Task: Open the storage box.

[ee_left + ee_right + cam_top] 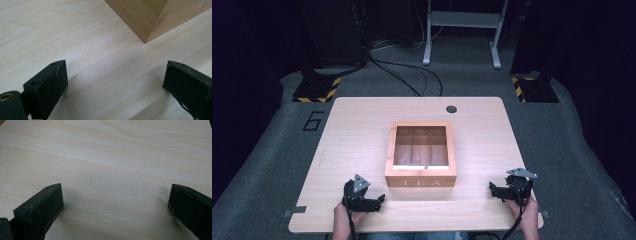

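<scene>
While the wooden tea box (420,156) stands open-topped at the middle of the table (357,130), both tools rest near the front edge. Left gripper (379,200) lies just beside the box's front left corner, jaws spread wide, nothing between them. Right gripper (493,188) sits apart from the box's right side, jaws likewise wide, over bare wood.

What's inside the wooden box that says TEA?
The TEA box has wooden dividers splitting it into compartments, and those look empty from the high view. Its front wall hides the bottom of the nearest compartments, so something small could lie there unseen.
</scene>
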A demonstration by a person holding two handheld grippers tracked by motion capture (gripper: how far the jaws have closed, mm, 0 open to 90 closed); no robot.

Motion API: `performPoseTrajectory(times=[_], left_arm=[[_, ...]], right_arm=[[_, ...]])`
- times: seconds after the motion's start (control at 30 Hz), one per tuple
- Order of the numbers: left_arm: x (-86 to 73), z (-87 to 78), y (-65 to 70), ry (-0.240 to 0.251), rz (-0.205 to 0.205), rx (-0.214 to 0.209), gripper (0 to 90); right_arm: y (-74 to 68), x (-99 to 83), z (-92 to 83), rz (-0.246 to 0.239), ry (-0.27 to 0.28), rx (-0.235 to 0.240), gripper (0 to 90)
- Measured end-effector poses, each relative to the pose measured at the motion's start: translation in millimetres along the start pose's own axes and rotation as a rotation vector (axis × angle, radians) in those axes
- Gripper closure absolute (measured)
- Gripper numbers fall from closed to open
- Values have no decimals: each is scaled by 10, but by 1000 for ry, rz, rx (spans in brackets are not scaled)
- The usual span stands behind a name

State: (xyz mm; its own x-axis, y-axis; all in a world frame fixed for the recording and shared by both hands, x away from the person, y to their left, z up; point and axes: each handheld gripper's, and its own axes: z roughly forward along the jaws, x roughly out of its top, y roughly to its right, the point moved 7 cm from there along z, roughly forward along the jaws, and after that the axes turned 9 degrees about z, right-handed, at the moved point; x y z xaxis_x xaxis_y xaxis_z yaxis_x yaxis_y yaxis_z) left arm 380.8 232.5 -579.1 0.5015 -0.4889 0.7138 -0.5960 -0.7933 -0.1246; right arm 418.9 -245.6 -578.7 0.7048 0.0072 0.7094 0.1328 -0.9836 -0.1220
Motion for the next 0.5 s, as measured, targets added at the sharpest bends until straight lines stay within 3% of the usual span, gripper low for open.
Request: performPoseTrajectory(times=[0.5], left_arm=[[1,1,-1,0,-4,1,47]], right_arm=[[5,4,1,-19,0,2,0]])
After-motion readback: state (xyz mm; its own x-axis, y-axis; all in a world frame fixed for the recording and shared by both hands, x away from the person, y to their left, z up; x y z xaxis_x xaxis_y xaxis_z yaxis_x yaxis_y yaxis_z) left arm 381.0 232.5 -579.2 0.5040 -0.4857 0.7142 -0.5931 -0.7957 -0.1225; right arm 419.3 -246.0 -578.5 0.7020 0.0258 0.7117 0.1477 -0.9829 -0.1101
